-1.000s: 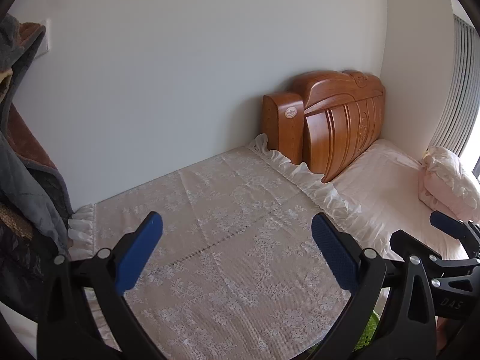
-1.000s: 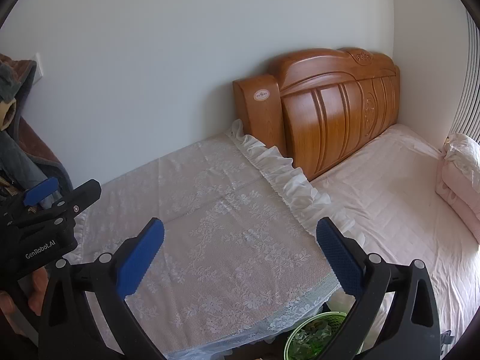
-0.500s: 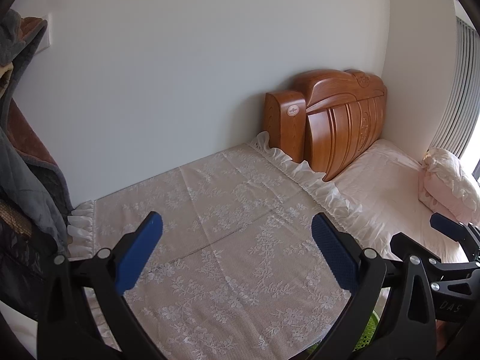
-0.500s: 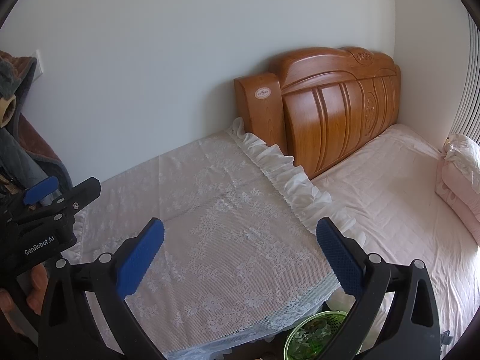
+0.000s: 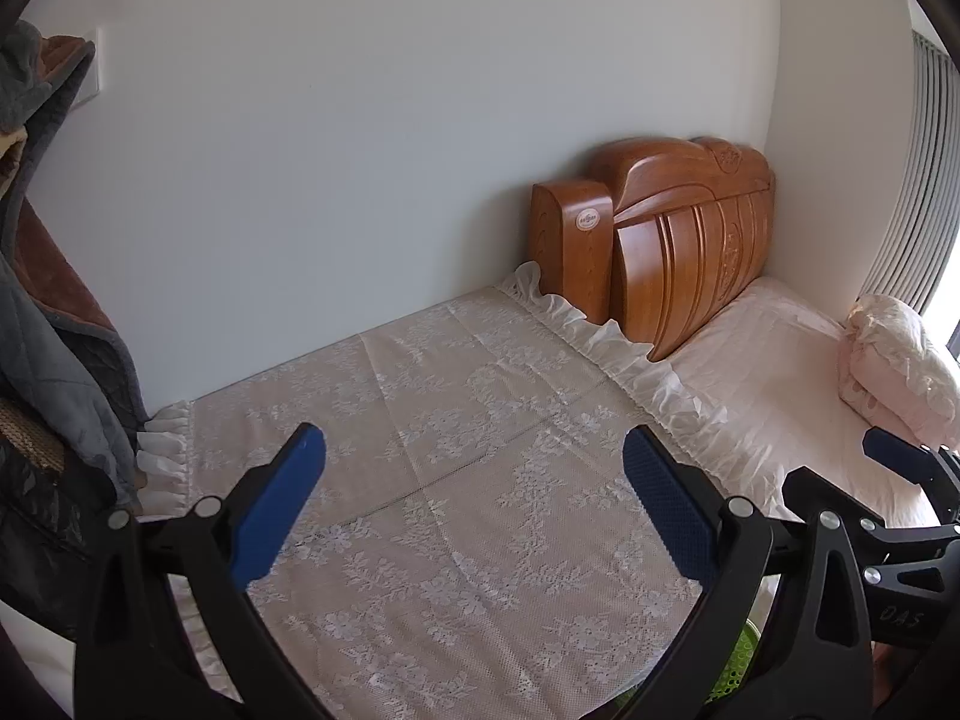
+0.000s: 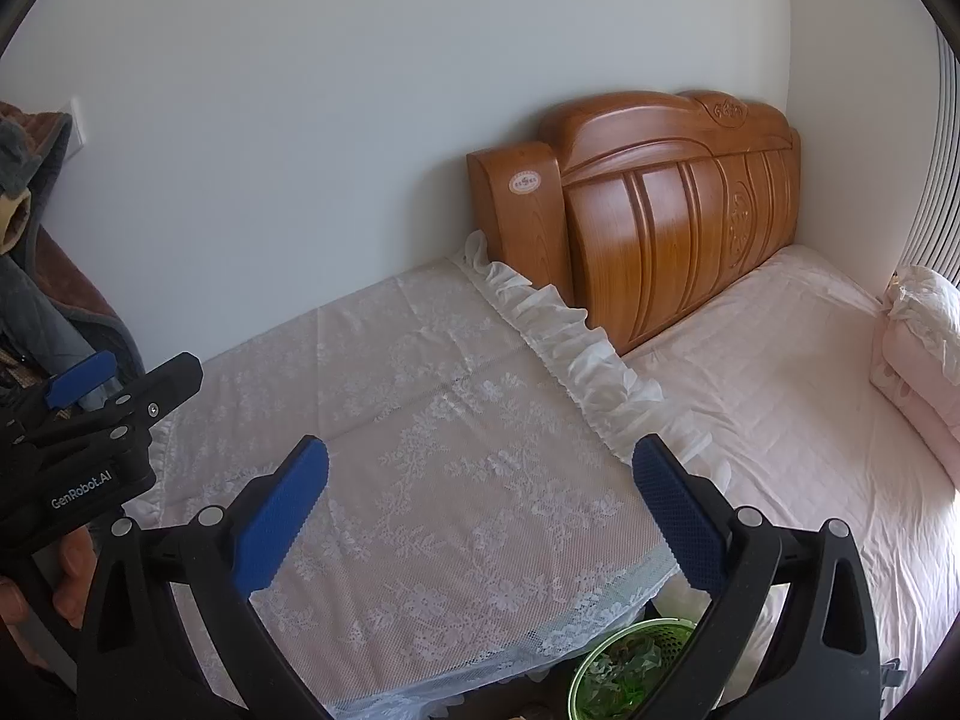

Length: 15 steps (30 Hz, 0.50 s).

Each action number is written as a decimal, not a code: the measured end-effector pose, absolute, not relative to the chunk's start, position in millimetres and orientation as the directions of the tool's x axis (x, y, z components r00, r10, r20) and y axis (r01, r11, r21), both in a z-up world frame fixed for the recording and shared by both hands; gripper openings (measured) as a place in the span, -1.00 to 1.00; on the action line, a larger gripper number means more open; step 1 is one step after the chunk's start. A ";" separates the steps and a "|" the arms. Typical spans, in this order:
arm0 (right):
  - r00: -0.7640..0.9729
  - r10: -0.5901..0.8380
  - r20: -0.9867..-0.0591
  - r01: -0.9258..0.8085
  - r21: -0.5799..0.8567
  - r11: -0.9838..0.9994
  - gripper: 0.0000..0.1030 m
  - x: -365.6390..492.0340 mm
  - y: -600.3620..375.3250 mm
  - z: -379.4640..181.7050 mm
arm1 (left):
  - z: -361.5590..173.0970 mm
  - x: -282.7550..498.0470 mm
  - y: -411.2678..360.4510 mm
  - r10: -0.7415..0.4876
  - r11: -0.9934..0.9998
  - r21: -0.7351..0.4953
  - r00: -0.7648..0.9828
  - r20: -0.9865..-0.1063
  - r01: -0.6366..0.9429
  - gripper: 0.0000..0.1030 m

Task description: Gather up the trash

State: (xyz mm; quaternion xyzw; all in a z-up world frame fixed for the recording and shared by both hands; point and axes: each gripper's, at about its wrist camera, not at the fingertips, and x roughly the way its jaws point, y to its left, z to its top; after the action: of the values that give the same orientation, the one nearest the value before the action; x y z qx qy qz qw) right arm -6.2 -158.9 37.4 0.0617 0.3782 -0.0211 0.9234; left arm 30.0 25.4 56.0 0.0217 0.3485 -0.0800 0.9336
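My left gripper (image 5: 474,498) is open and empty, held above a table covered by a white lace cloth (image 5: 456,432). My right gripper (image 6: 480,510) is open and empty over the same lace cloth (image 6: 420,408), to the right of the left one. A green mesh trash basket (image 6: 630,666) with trash inside stands on the floor under the table's near right corner; a sliver of it shows in the left wrist view (image 5: 735,666). I see no loose trash on the cloth. The left gripper also shows in the right wrist view (image 6: 96,420), and the right gripper in the left wrist view (image 5: 888,498).
A wooden headboard (image 6: 654,210) stands against the wall behind a bed with a pink sheet (image 6: 798,384) and folded pink bedding (image 6: 924,336). Clothes (image 5: 42,312) hang at the left. A grey wall (image 5: 360,150) runs behind the table.
Both views have shifted slightly; the grippers stay open and hover over the cloth. Nothing was taken hold of or let go.
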 end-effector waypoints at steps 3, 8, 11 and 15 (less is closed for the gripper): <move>0.712 0.009 -0.702 0.085 0.099 0.991 0.96 -6.4 -158.7 37.1 | 56.2 30.5 26.3 -0.133 0.986 -0.015 0.743 -0.656 0.164 0.85; 0.710 0.008 -0.704 0.086 0.098 0.991 0.96 -7.2 -158.4 36.5 | 56.0 31.7 29.0 -0.135 0.987 -0.020 0.740 -0.659 0.162 0.85; 0.710 0.008 -0.704 0.086 0.098 0.992 0.96 -7.0 -158.3 36.7 | 55.2 31.9 28.9 -0.134 0.987 -0.020 0.739 -0.660 0.160 0.85; 0.707 0.011 -0.707 0.086 0.101 0.991 0.96 -8.3 -158.9 34.8 | 53.5 32.6 28.7 -0.139 0.986 -0.022 0.736 -0.662 0.167 0.85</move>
State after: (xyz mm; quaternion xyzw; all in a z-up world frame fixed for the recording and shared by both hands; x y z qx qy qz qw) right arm -8.3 -158.9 34.8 0.0634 0.3819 -0.0202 0.9218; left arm 32.6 28.8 53.5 0.0195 0.3536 -0.0820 0.9316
